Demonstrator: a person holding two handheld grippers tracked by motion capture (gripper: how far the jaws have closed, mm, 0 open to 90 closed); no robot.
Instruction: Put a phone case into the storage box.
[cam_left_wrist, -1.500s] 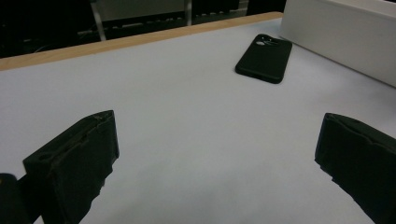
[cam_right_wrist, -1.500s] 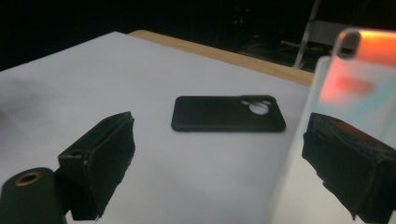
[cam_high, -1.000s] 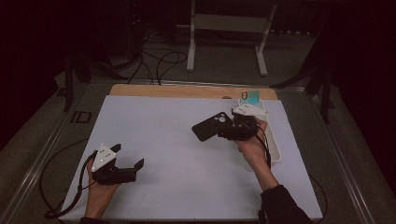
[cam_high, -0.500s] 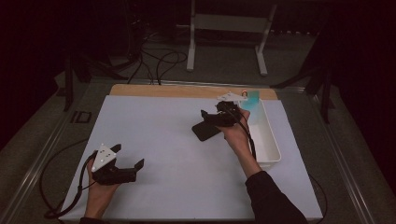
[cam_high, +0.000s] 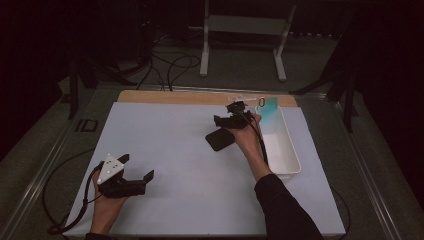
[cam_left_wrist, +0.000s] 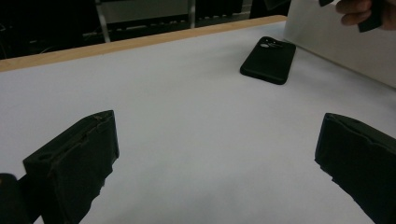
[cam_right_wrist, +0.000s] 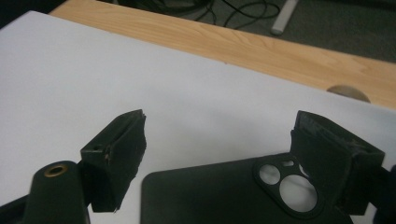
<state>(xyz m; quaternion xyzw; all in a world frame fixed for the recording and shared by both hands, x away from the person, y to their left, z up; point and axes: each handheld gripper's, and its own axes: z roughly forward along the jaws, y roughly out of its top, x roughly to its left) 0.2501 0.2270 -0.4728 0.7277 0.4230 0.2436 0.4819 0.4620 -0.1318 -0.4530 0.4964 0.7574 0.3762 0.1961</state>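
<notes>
Hovering over a flat black rubbery phone case (cam_high: 220, 138), right gripper (cam_high: 231, 120) released, jaws spread wide above it.

Case lies back-up on the white table sheet (cam_high: 175, 150), just left of the long white plastic tray (cam_high: 280, 150); camera cut-outs face up at its far end, seen clearly in the right gripper view (cam_right_wrist: 243, 191). Judged light, thin, bendy, likely to flex if pinched mid-span; best taken across its long edges, or by one raised edge. Left gripper (cam_high: 132, 182), well left of the tray near the sheet's front, rests idle with jaws apart, nothing between them. Teal card (cam_high: 270, 107) stands at the tray's far end.
</notes>
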